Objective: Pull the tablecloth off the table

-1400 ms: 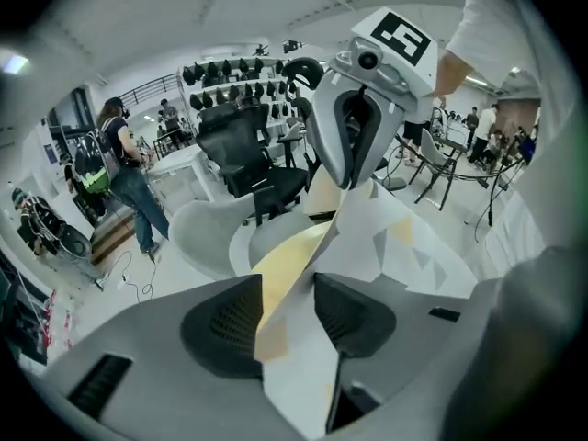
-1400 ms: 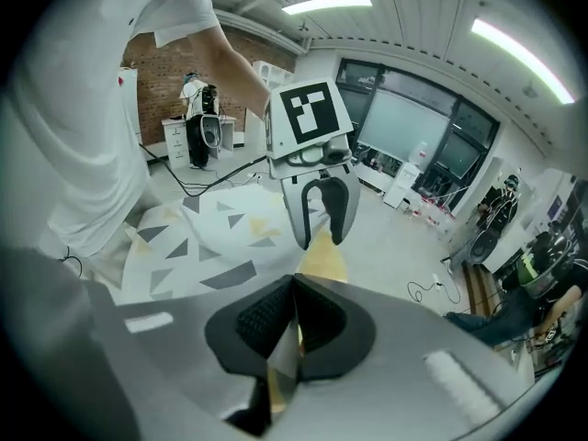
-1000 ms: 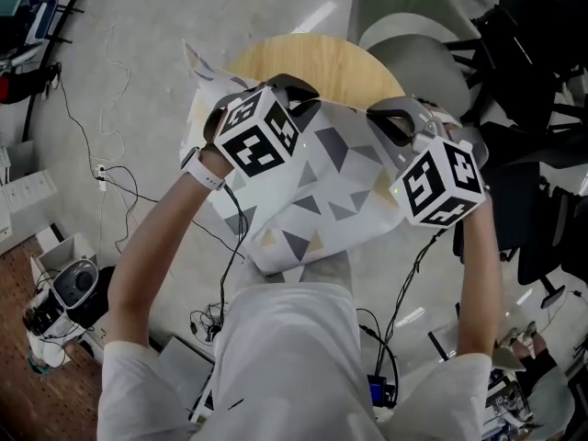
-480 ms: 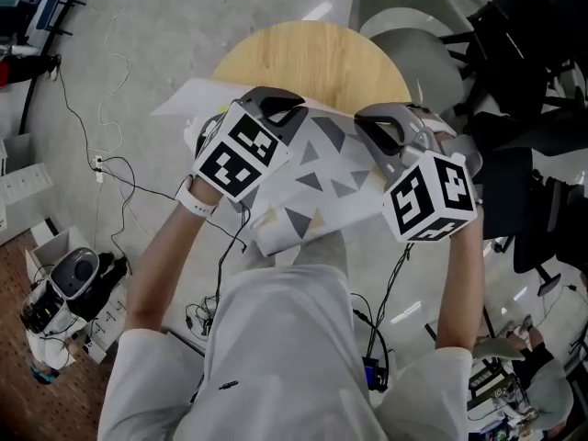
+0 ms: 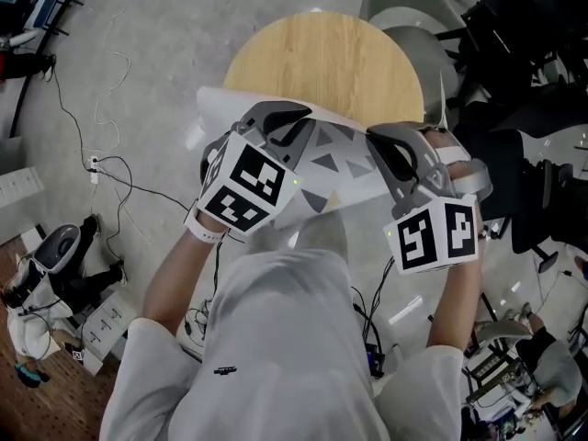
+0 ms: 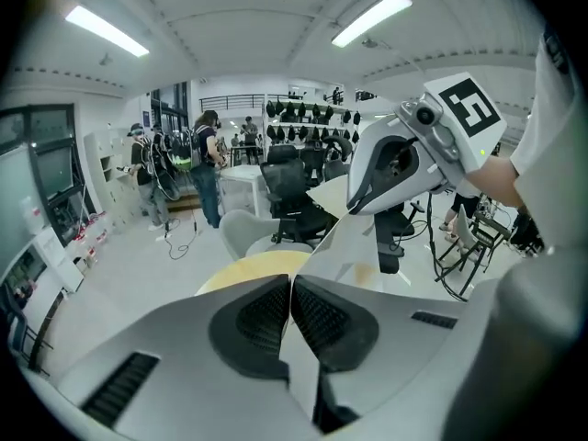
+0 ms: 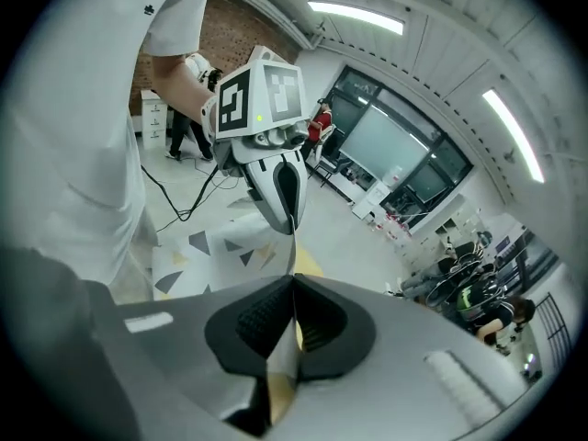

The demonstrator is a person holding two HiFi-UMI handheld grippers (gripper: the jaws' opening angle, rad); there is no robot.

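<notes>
The left hand-held gripper (image 5: 292, 122) has its jaws pressed together on a fold of the tablecloth (image 5: 340, 159). The right hand-held gripper (image 5: 390, 145) pinches the cloth the same way. The white, triangle-patterned cloth spans between the two, bunched below them toward the person. The round wooden tabletop (image 5: 322, 58) lies just beyond their tips, and the cloth's far edge overlaps its near rim.

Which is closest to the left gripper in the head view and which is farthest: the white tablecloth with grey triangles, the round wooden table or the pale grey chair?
1. The white tablecloth with grey triangles: pinched in the left gripper itself.
2. The round wooden table: just beyond the jaws, ahead.
3. The pale grey chair: past the table, to the right.
</notes>
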